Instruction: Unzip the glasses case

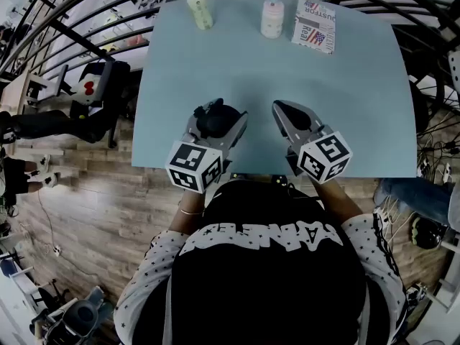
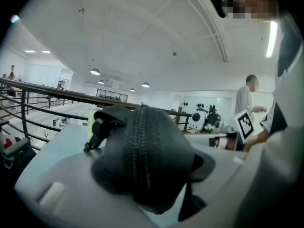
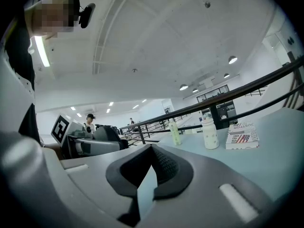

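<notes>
Head view: left tongs (image 1: 221,113) in lower centre-left of frame, clamped on the black glasses case (image 1: 214,123), over the near part of the pale blue worktop (image 1: 345,106); resting or lifted, can't tell; right tongs (image 1: 279,108) just right of it, near the case but apart, jaws together, nothing in them; green bottle (image 1: 199,7), white bottle (image 1: 272,16) and printed booklet (image 1: 314,25) along the top edge, well apart from the case; left gripper view: case fills centre of frame, pinched across its sides, zip (image 2: 138,146) runs up the middle facing the camera, shut as far as it shows; small black tab (image 2: 96,133) sticks out at the case's upper left, likely the pull, could be a loop, not sure; right gripper view: jaws tip to tip, empty, bottles and booklet at mid-right

Judged: unzipping not begun; step in hand is getting the right tongs onto the pull; to do it well: open the right tongs only a little, come at the tab from its free side, pinch the tab alone and not the case fabric; keep the left clamp firm on the body so the case can't twist; draw along the zip line and follow its curve round the end, not outward from the case; tab is small and may slip, so seat it deep between the pads before pulling
</notes>
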Available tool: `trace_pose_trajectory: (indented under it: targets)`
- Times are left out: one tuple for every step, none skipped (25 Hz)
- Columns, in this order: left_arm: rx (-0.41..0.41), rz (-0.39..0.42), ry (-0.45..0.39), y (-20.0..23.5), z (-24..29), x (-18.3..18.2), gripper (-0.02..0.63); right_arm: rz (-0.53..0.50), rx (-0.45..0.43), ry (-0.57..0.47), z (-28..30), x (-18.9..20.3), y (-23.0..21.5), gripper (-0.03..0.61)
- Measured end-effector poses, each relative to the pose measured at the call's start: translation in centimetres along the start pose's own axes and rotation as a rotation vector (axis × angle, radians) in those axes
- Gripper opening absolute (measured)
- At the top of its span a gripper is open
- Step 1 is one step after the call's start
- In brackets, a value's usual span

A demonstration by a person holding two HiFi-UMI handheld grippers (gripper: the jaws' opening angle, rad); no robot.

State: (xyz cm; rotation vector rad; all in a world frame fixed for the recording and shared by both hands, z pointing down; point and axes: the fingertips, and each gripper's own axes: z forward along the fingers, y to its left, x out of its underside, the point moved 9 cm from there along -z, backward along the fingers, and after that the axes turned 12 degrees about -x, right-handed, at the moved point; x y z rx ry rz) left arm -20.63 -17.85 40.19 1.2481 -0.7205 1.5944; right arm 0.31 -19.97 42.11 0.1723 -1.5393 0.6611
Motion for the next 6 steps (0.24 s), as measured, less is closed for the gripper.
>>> trace_pose_trajectory:
  targets:
    - [-0.003,-0.003,0.0,0.07,-0.01,0.0,0.0,0.0,-0.001,0.0,0.05,-0.03,0.01,0.003]
    - [-0.004,-0.004,0.0,0.14,0.0,-0.01,0.0,0.0,-0.002,0.0,0.09,-0.05,-0.01,0.003]
    - [-0.005,-0.004,-0.001,0.19,0.02,-0.02,0.0,0.0,-0.002,0.001,0.13,-0.06,-0.04,0.003]
    - [-0.005,-0.004,-0.002,0.23,0.05,-0.01,0.0,-0.001,-0.002,0.002,0.15,-0.05,-0.09,0.003]
    - [-0.006,-0.004,-0.003,0.27,0.09,0.01,0.0,-0.001,-0.002,0.002,0.17,-0.03,-0.15,0.003]
    - [-0.006,-0.003,-0.003,0.3,0.12,0.03,0.0,-0.001,-0.002,0.003,0.19,-0.01,-0.2,0.003]
